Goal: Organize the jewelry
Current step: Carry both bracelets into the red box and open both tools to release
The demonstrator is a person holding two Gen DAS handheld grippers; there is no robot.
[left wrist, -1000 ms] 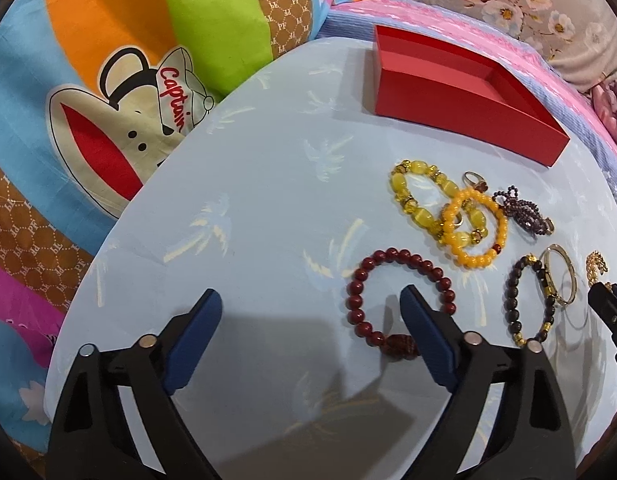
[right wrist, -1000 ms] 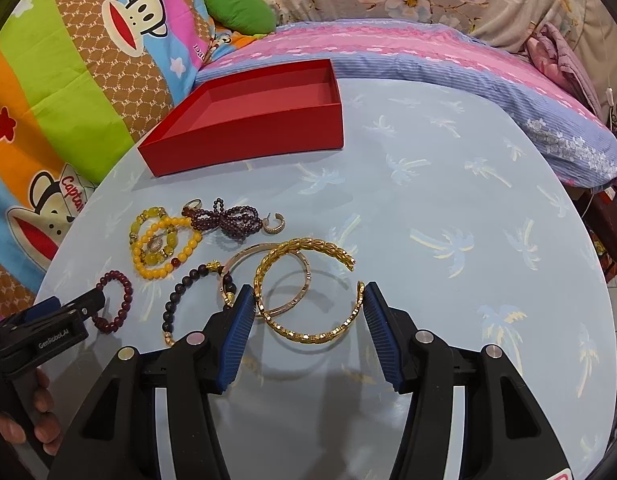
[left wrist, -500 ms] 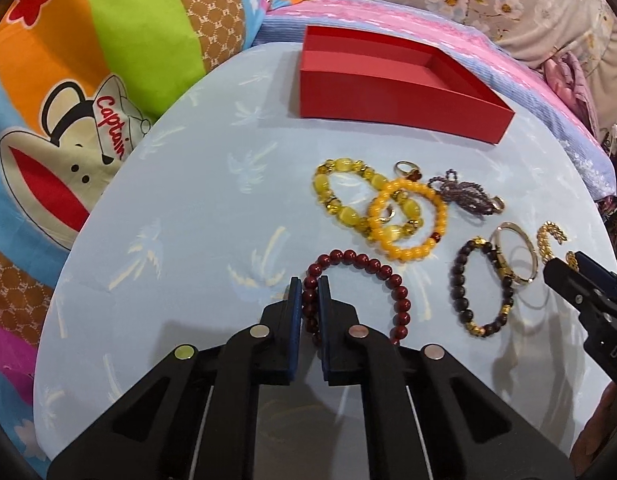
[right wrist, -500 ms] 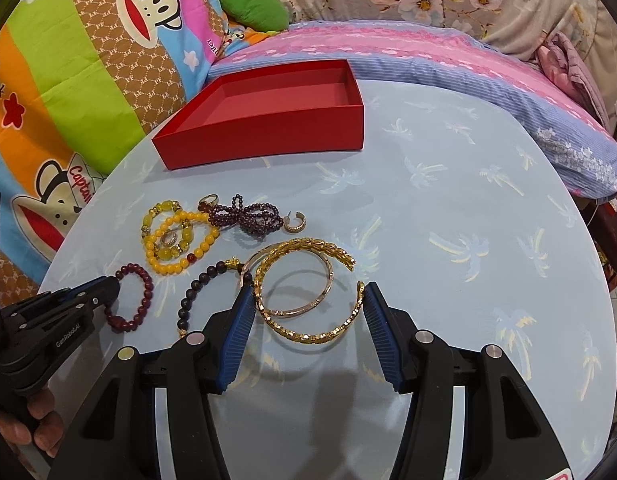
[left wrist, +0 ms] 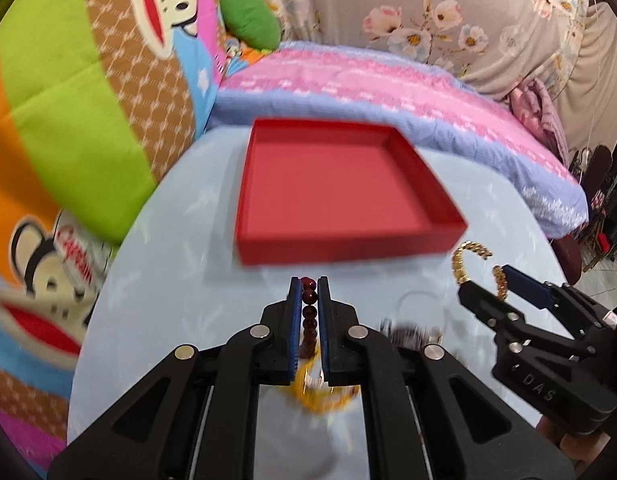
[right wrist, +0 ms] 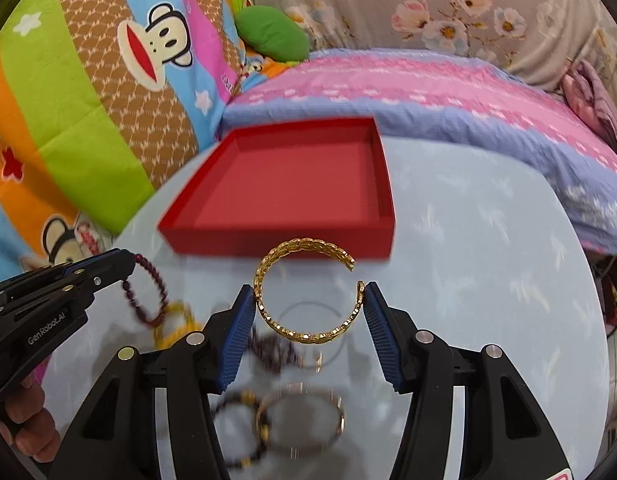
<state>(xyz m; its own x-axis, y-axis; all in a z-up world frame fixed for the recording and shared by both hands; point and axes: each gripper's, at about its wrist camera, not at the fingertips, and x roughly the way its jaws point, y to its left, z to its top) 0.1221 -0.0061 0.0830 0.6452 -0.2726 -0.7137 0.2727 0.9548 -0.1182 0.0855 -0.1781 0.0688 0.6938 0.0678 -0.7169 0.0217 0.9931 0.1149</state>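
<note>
The left tool (left wrist: pixel 308 292) is clamped tight on a limp, light dark red bead bracelet (left wrist: pixel 308 312). The right tool (right wrist: pixel 308 304) holds a stiff gold open cuff (right wrist: pixel 304 288) across its width, jaws half open. Both hang near the empty red tray (right wrist: pixel 276 248) on the worktop (right wrist: pixel 488 280).

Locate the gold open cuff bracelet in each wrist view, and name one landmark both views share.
Left wrist: gold cuff bracelet at right of centre, held in the right gripper.
Right wrist: gold cuff bracelet at centre, between the blue fingers.
Shared landmark: the red tray, just beyond the bracelet.
</note>
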